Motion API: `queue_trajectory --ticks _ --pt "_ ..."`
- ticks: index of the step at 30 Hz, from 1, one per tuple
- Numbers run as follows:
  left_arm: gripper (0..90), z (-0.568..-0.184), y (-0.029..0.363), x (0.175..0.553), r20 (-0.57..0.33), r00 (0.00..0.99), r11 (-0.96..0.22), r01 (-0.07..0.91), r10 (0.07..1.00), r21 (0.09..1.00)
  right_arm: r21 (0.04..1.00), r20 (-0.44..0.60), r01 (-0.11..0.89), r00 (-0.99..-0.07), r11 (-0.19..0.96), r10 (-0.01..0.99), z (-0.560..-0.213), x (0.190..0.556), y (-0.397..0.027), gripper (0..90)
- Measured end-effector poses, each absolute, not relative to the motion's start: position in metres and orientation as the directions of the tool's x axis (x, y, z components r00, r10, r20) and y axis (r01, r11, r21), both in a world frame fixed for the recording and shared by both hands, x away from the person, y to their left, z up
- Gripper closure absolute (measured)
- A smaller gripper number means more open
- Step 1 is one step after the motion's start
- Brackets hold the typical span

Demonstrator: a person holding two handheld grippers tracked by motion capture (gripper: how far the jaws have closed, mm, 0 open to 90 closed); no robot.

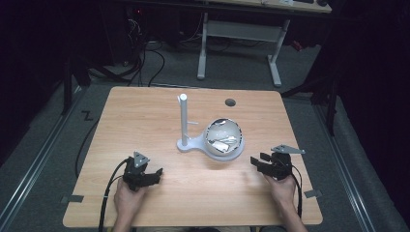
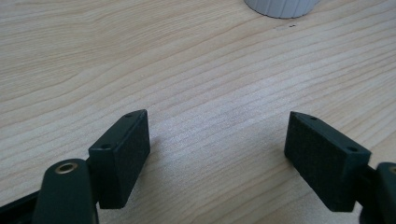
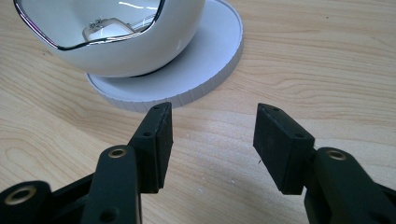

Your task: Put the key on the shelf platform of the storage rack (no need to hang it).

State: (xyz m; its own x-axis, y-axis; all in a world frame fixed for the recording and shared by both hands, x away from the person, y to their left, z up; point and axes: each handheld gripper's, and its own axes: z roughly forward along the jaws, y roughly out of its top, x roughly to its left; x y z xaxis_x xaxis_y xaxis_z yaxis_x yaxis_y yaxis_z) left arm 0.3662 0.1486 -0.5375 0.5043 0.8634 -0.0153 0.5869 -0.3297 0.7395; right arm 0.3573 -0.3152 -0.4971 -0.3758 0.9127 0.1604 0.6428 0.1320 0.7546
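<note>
My right tongs [image 3: 212, 135] stood with their jaws apart and nothing between them, low in the frame of the right gripper view, just short of the white bowl [image 3: 140, 51]. The bowl was glossy and round, its irregular rim edged in silver, and it sat on the ribbed round base [image 3: 205, 70] of a white stand in the upper left of that view. Something pale lay inside it; I couldn't tell what. In the high view the bowl [image 1: 223, 137] sat at the centre, beside the stand's upright post [image 1: 183, 118]. My left tongs [image 2: 217, 154] were spread wide and empty over bare wooden table [image 2: 140, 56].
</note>
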Motion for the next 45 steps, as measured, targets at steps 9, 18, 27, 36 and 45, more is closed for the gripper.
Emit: queue_trajectory --ticks 9,18,27,36,45 --pt "22.8 -0.537 0.149 0.366 -0.015 0.504 -0.33 0.587 0.863 0.739 0.752 0.136 0.641 -0.375 0.151 0.917 -0.505 0.36 -0.311 47.7" --pt "22.8 -0.537 0.149 0.366 -0.015 0.504 -0.33 0.587 0.863 0.74 0.738 0.115 0.654 -0.367 0.168 0.923 -0.516 0.365 -0.306 47.5" --pt "22.8 -0.537 0.149 0.366 -0.015 0.504 -0.33 0.587 0.863 0.739 0.74 0.061 0.644 -0.351 0.193 0.934 -0.523 0.369 -0.303 46.1" --pt "22.8 -0.538 0.149 0.366 -0.016 0.504 -0.329 0.587 0.863 0.74 0.729 0.033 0.649 -0.35 0.218 0.936 -0.528 0.371 -0.298 45.0" --pt "22.8 -0.538 0.149 0.366 -0.015 0.504 -0.33 0.587 0.863 0.74 0.73 -0.009 0.633 -0.369 0.258 0.929 -0.531 0.37 -0.293 40.5"
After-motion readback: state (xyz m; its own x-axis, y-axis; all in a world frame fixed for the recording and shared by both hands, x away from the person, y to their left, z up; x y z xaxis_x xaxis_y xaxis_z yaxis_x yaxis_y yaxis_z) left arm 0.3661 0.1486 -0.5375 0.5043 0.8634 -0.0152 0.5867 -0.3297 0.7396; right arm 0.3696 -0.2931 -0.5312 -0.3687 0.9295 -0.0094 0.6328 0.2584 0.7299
